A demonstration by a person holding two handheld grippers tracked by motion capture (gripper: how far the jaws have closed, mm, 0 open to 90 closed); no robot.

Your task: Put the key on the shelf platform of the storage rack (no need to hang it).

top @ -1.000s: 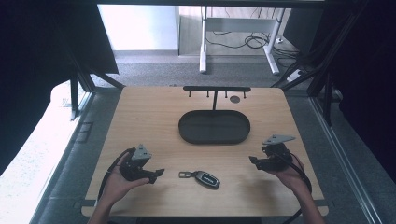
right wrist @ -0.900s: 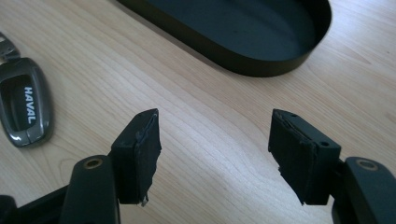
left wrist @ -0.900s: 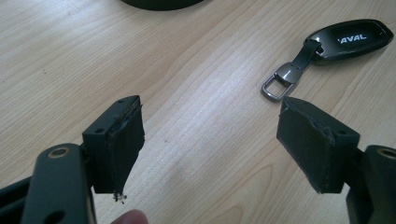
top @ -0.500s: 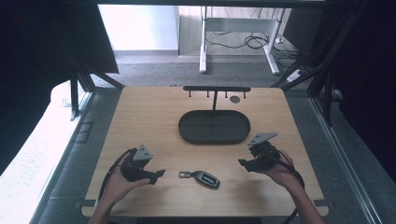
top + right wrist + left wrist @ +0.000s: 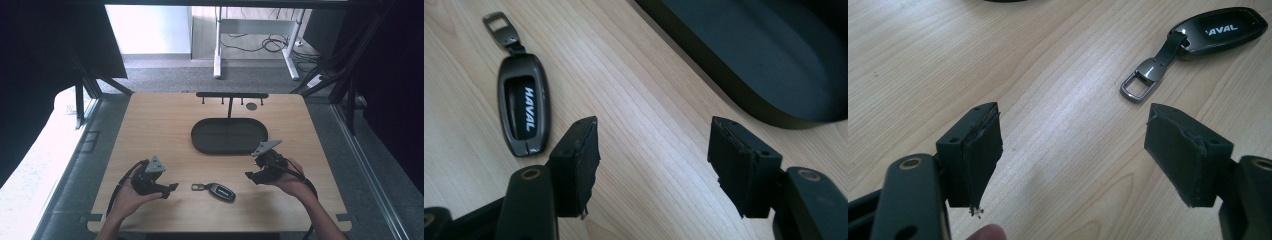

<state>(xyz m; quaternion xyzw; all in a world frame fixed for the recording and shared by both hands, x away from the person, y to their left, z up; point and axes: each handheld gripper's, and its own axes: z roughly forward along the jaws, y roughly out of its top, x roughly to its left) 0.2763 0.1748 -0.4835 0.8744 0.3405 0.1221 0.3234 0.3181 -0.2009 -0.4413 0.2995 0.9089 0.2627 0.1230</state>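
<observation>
Your right claw (image 5: 251, 176), jaws apart, empty and just been closing, sits just right of the key fob (image 5: 221, 191) at lower centre. The fob's long axis runs left-right on the tabletop (image 5: 150, 125), ring end toward your open, empty left claw (image 5: 172, 188), about as near.

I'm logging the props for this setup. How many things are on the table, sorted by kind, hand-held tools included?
Car key fob with metal loop: 1
Black oval tray: 1
Black rack with pegs behind the tray: 1
Small dark round disc by the rack: 1
Hand-held tools, left tool and right tool: 2
Total: 6
</observation>
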